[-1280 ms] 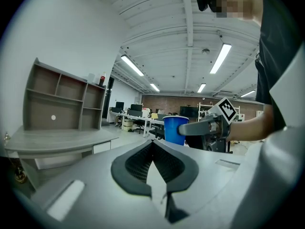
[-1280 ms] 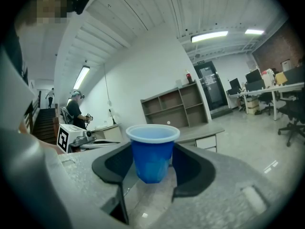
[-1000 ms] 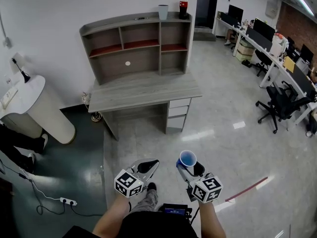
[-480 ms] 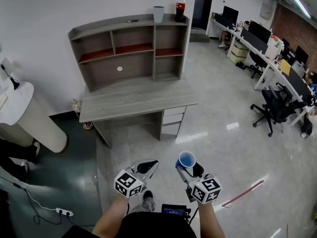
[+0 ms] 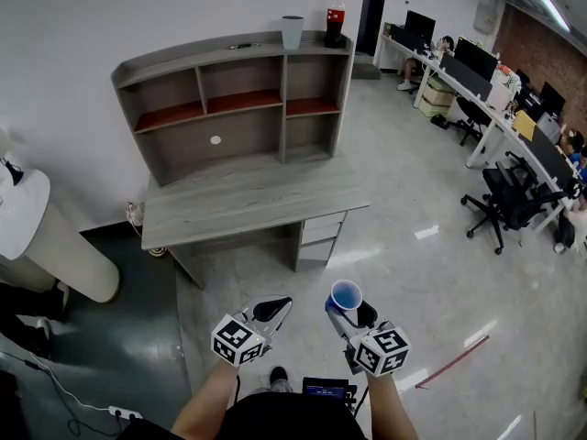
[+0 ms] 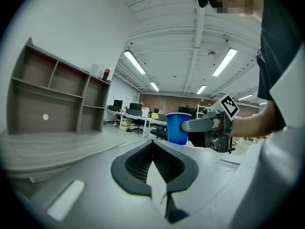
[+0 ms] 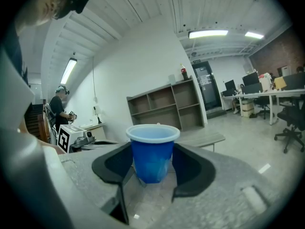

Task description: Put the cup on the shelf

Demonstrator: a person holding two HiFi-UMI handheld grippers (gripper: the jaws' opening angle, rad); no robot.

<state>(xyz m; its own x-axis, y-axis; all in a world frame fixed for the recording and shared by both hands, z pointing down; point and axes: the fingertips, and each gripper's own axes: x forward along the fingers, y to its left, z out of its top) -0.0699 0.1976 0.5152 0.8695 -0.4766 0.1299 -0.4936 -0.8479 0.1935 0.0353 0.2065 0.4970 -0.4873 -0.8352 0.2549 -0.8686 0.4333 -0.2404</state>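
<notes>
A blue cup [image 5: 347, 294] with a white inside stands upright between the jaws of my right gripper [image 5: 348, 308], which is shut on it low down by my body. In the right gripper view the cup [image 7: 152, 151] fills the gap between the dark pads [image 7: 193, 168]. My left gripper [image 5: 278, 304] is beside it, shut and holding nothing; its tips meet in the left gripper view [image 6: 153, 144], where the cup [image 6: 178, 127] shows to the right. The grey shelf unit [image 5: 229, 108] stands on a desk [image 5: 248, 195] some way ahead, against the white wall.
On the shelf's top stand a grey cup [image 5: 292, 31] and a cola bottle [image 5: 337, 15]. A white rounded counter [image 5: 46, 236] is at left. Office chairs [image 5: 509, 200] and desks with monitors [image 5: 477, 71] line the right. A red strip [image 5: 452, 360] lies on the floor.
The desk and shelf have slid left and slightly nearer in the head view. Both grippers and the cup keep their places in the picture.
</notes>
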